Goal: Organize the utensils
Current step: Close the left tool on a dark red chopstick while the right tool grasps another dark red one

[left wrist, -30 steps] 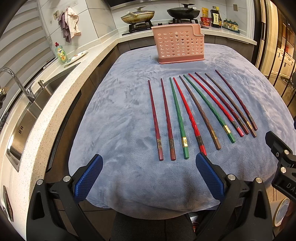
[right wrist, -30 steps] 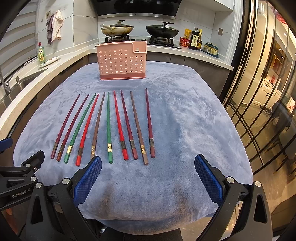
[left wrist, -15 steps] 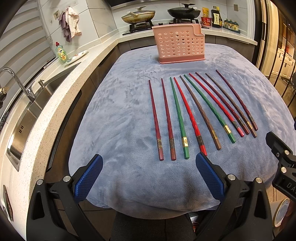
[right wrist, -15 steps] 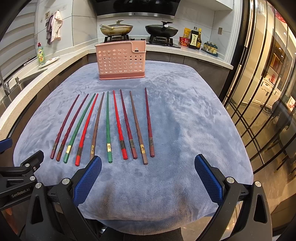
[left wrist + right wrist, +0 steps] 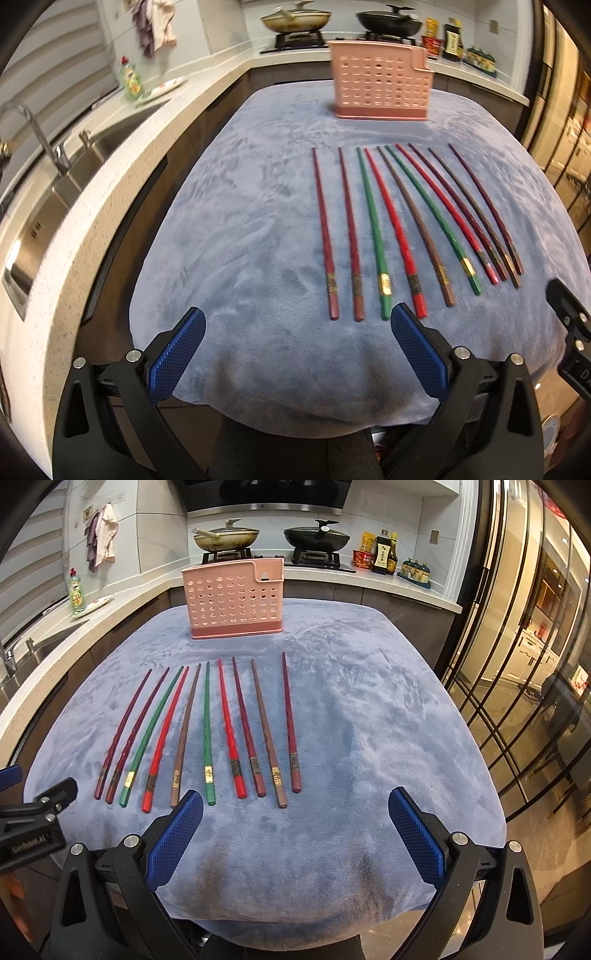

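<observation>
Since a second ago your left gripper (image 5: 297, 347) has swung a little to the right and closer in, so the row of chopsticks now sits further right in its view and the picture is slightly smeared; your right gripper (image 5: 295, 825) has crept forward, and the chopsticks lie nearer its blue pads than before. Both grippers are spread wide with nothing between the fingers, hovering over the near edge of the table. You have ten lacquered chopsticks (image 5: 207, 734) laid side by side on the grey-blue plush cloth (image 5: 369, 720) that covers the table, thick ends toward you, thin tips pointing at the holder. From your left they run: two dark maroon, green, bright red, brown, green (image 5: 373, 240), bright red (image 5: 231, 731), dark maroon, brown, and a dark maroon one (image 5: 290, 727) set slightly apart at the right end. None of them touches a gripper; the right pad of your left gripper sits just before the butt ends of the third and fourth sticks. The pink perforated plastic utensil holder (image 5: 234, 598) stands upright at the far end of the cloth, well apart from the chopstick tips, and its inside cannot be seen from here. Behind it, on the stove, are a pale lidded wok (image 5: 225, 539) and a black lidded pan (image 5: 316, 537); a green bottle of dish soap (image 5: 75, 592) stands on the speckled counter by the steel sink (image 5: 40, 221).
</observation>
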The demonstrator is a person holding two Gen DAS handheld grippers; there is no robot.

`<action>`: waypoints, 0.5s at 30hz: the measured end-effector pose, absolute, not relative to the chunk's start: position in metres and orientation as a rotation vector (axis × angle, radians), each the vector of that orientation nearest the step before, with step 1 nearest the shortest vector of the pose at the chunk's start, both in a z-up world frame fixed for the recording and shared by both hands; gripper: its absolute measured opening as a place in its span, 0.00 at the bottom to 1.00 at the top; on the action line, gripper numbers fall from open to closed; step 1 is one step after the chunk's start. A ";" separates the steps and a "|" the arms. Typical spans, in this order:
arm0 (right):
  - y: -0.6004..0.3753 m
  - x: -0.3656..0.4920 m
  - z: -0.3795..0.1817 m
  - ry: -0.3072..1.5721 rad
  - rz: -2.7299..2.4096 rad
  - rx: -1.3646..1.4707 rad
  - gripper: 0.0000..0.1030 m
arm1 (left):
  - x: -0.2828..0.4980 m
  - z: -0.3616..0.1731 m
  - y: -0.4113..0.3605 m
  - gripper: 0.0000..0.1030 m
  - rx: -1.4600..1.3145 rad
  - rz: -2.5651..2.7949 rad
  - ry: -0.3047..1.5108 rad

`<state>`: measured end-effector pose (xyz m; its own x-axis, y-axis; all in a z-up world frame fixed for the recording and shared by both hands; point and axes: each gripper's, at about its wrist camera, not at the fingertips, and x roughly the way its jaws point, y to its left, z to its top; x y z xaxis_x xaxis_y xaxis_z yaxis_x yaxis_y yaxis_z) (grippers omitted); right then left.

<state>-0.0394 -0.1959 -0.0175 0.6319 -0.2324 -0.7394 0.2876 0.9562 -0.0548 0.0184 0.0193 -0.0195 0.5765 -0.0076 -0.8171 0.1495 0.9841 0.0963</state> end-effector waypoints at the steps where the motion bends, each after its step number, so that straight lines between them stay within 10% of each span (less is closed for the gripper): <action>1: -0.199 -0.038 -0.018 0.836 -0.301 0.078 0.93 | 0.021 -0.021 0.022 0.93 0.149 -0.090 0.956; 15: -0.232 -0.008 -0.032 0.851 -0.358 0.104 0.93 | 0.061 -0.061 0.027 0.87 0.135 -0.103 1.016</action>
